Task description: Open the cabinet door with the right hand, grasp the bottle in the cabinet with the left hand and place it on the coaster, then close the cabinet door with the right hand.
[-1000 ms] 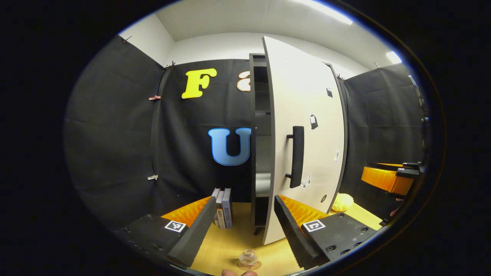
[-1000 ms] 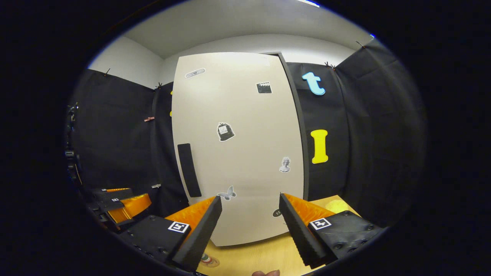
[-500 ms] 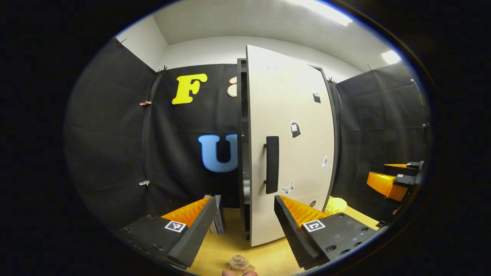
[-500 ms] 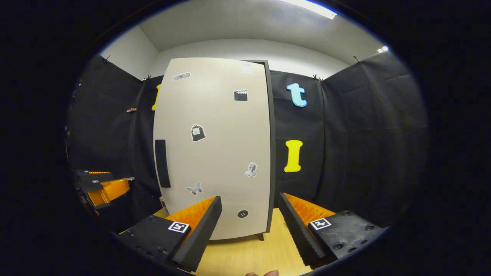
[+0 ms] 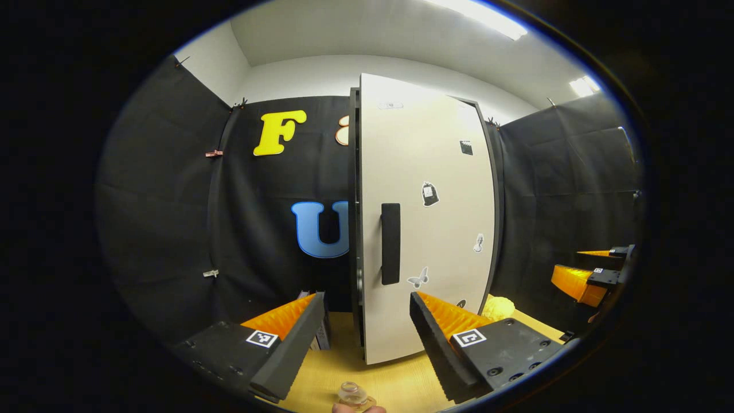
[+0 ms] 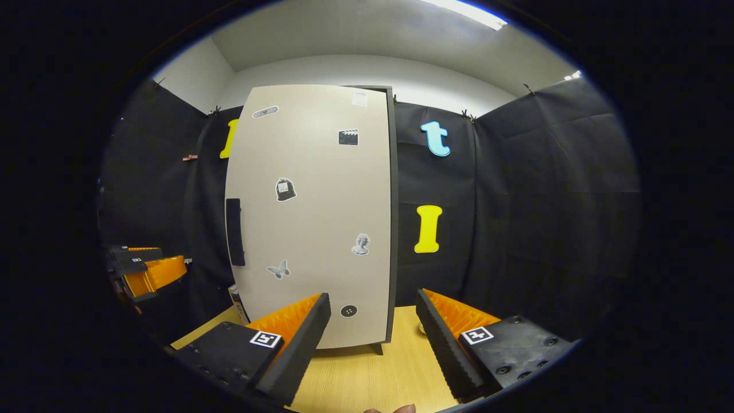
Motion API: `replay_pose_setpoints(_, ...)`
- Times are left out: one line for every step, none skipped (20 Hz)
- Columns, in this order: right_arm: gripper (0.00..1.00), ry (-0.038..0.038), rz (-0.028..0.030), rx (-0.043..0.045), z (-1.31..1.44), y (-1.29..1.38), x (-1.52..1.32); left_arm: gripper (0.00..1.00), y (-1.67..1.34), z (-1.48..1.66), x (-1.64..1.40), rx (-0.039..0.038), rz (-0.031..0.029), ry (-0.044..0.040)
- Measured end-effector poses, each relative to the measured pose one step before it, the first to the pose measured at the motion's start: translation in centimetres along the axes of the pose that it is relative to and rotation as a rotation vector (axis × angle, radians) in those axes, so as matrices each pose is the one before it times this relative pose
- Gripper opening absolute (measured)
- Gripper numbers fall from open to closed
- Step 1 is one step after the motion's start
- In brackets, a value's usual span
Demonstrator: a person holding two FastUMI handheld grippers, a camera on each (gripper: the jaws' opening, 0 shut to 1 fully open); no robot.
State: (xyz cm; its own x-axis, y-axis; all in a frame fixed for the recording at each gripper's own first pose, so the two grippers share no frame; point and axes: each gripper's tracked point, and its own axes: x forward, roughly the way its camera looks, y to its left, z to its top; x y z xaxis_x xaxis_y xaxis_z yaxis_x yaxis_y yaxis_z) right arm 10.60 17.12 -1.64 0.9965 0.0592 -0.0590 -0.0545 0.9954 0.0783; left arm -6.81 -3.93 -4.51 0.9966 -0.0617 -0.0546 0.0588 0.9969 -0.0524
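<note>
While the cabinet door (image 5: 427, 223) is sitting almost flush against the cabinet, the last step, shutting it fully, is looking nearly finished.

In the left gripper view, at the left, a few books (image 5: 322, 335) are standing beside the cabinet's foot. The left gripper (image 5: 361, 344) is hanging wide open with nothing between its fingers. Just below it, at the bottom edge, the bottle (image 5: 352, 394) is standing on the wooden table (image 5: 395, 384), on what is probably the coaster, though too little of that is showing to be sure. Further right, the door's dark handle (image 5: 390, 244) is lying close to the cabinet's edge, with only a thin dark seam showing there. At the far right, the right gripper (image 5: 590, 275) is hovering well apart from the door.

In the right gripper view, the right gripper (image 6: 373, 344) is gaping open and empty, facing the door's lower half.

To finish well, I would be pressing a finger gently near the handle side until the seam is vanishing, avoiding a hard shove that might be bouncing the door back.
</note>
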Motion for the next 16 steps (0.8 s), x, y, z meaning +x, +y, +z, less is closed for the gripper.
replay_pose_setpoints(0.98,-0.00529,-0.00102,-0.00142,0.12,-0.112,0.007,0.95,-0.159,0.027,0.072,0.0023,-0.00329,0.00169)
replay_pose_setpoints(0.98,-0.00161,-0.00204,-0.00107,-0.074,-0.038,-0.006,0.95,-0.078,-0.064,0.038,0.00333,-0.00135,0.00061)
replay_pose_setpoints(0.98,0.0,0.00015,-0.00005,-0.089,-0.048,-0.001,0.94,-0.141,0.016,-0.001,0.00219,-0.00303,0.00162)
replay_pose_setpoints(0.98,0.0001,-0.00163,-0.00002,-0.024,-0.05,-0.09,0.94,-0.157,-0.107,0.109,0.00078,-0.00269,0.00048)
replay_pose_setpoints(0.98,0.00137,-0.00236,-0.00036,-0.032,-0.107,-0.004,0.94,-0.081,0.026,0.079,-0.00029,-0.00264,-0.00032)
replay_pose_setpoints(0.98,0.00023,-0.00154,-0.00018,-0.083,-0.057,0.012,0.95,-0.133,0.048,0.002,0.00029,-0.00307,-0.00086)
replay_pose_setpoints(0.98,0.00265,0.0,-0.00005,-0.05,-0.033,0.11,0.95,-0.088,0.145,0.006,0.00157,-0.00187,-0.00143)
replay_pose_setpoints(0.98,0.00042,-0.0015,0.00029,-0.003,-0.01,0.163,0.95,-0.14,0.018,0.041,0.00305,-0.00313,0.00017)
replay_pose_setpoints(0.98,0.0002,-0.00096,0.00137,0.12,-0.001,0.144,0.95,-0.083,0.186,-0.092,0.00385,-0.00027,-0.00491)
replay_pose_setpoints(0.98,-0.00023,0.00241,0.00121,0.049,0.083,0.185,0.94,0.097,0.118,-0.003,0.00384,0.00104,-0.00381)
replay_pose_setpoints(0.98,-0.00086,0.00226,-0.00099,0.08,0.087,0.015,0.93,0.04,0.058,0.016,0.0022,0.00112,-0.00259)
replay_pose_setpoints(0.98,-0.00067,-0.00028,-0.0043,-0.059,0.005,0.011,0.92,0.147,-0.061,0.093,-0.001,0.00207,-0.00165)
replay_pose_setpoints(0.98,-0.00079,0.0009,-0.00494,-0.01,0.04,0.023,0.95,0.045,-0.063,0.018,-0.00325,-0.00024,0.00014)
replay_pose_setpoints(0.98,-0.0002,0.00065,-0.00342,-0.003,0.031,0.019,0.95,0.022,-0.063,0.211,-0.00266,0.00083,0.00133)
replay_pose_setpoints(0.98,0.00094,0.00143,-0.00106,0.001,0.025,-0.09,0.95,0.017,0.029,-0.065,-0.00044,0.00128,0.001)
replay_pose_setpoints(0.98,0.00032,0.00257,0.00035,-0.059,0.018,-0.004,0.95,0.001,0.014,0.11,0.00135,-0.00054,-0.00014)
